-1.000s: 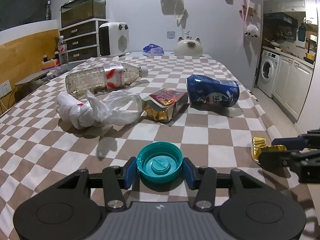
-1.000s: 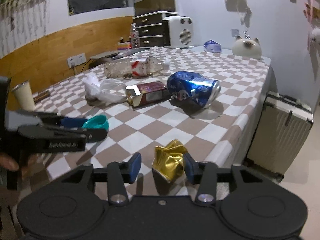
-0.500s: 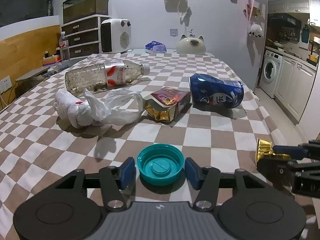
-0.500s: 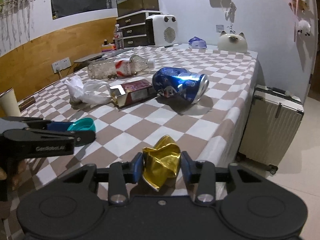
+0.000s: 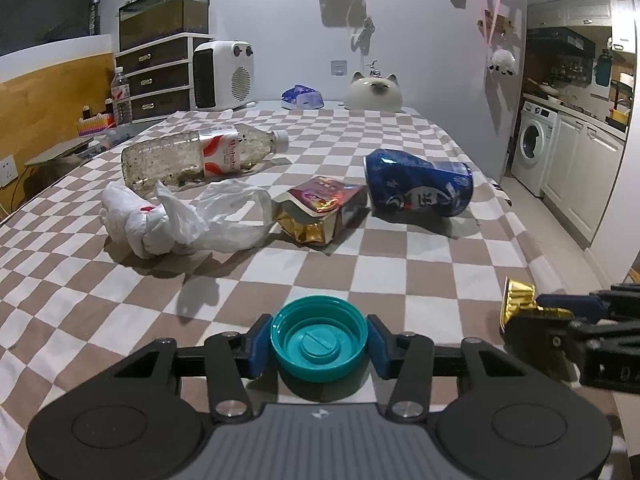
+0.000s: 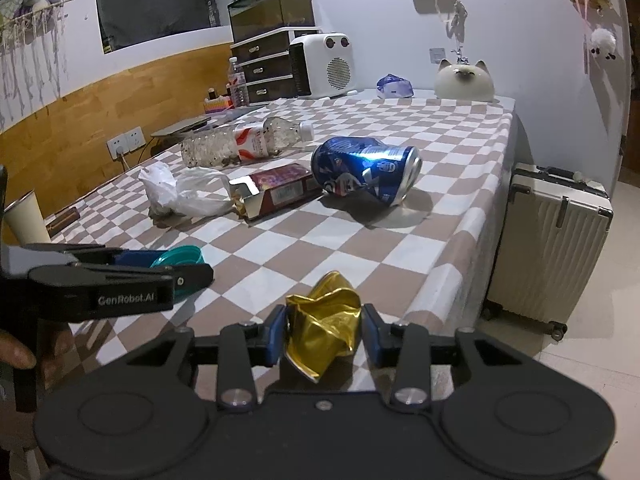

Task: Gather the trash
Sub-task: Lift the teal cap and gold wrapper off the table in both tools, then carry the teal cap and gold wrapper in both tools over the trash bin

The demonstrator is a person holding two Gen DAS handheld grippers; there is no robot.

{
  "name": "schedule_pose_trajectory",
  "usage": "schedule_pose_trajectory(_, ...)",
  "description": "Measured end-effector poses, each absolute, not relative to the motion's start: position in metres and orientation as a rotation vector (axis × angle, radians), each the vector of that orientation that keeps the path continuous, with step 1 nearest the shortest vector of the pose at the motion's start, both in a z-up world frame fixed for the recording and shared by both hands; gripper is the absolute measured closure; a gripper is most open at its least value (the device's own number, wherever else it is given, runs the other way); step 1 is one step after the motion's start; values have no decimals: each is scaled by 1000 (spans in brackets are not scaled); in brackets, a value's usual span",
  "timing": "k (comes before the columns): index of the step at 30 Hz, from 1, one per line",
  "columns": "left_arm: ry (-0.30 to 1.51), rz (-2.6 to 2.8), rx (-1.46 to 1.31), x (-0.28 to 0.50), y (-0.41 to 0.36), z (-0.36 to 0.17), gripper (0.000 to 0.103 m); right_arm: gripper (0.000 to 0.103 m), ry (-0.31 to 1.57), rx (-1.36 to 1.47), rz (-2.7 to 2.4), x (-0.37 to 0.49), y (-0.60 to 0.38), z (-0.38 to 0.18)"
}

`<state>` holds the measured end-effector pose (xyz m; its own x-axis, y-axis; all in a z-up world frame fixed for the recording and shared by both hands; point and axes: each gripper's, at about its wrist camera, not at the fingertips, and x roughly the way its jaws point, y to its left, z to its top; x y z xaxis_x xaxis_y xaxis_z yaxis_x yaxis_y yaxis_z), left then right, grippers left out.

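Showing only in right view: suitcase beside table edge.

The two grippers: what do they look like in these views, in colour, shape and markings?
Both look alike. The left gripper and the right gripper each have a matte black body with two round discs at the near corners, black linkage arms with silver screws, and blue pads on the jaws. Seen from the side in the right wrist view, the left one carries white lettering, "GenRobot.AI". No cables or sleeves show.
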<state>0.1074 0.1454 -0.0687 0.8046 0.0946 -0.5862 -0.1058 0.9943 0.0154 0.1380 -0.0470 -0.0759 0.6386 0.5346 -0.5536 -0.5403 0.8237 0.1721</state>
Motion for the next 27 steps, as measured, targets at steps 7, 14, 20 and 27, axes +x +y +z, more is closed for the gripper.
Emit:
schedule_pose_trajectory(7, 601, 101, -21, 94, 137, -59, 53, 63, 614, 11, 591, 135, -57, -70)
schedule_pose_trajectory(14, 557, 80, -15, 91, 115, -40, 53, 63, 588, 49, 529, 129, -84, -59)
schedule_pose_trajectory(20, 544, 27, 5, 94, 74, -35, 53, 63, 561, 78, 468, 122, -124, -55)
schedule_pose_trajectory(27, 542, -50, 16, 94, 20, -37, 53, 63, 545, 103, 381, 112, -178, -57)
